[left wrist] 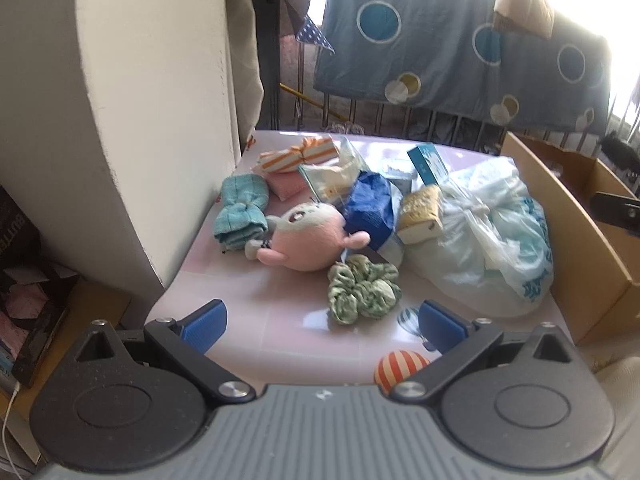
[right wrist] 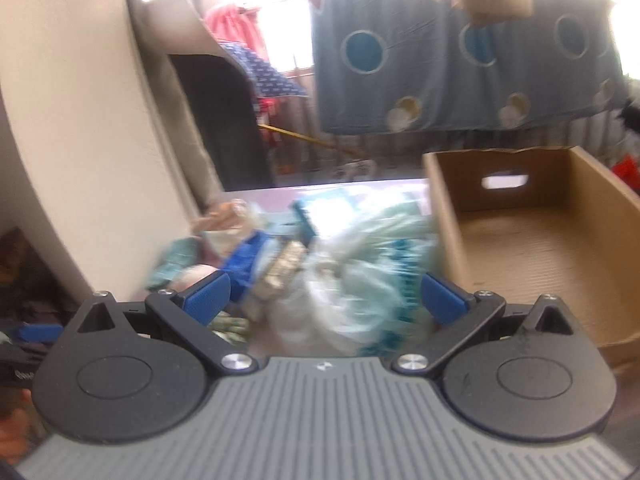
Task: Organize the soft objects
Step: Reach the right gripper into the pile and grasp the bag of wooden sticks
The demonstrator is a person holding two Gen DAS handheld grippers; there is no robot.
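Note:
In the left wrist view a pink plush doll lies on the pink table, with a green scrunchie just in front of it. A teal folded cloth, an orange striped cloth and a pink cloth lie behind. My left gripper is open and empty, just short of the scrunchie. My right gripper is open and empty above a tied plastic bag; this view is blurred. An open cardboard box stands to the right.
A blue packet, a yellow sponge-like packet, a clear bag and a small blue box crowd the table's back. A white wall stands on the left. A blue blanket hangs on railings behind.

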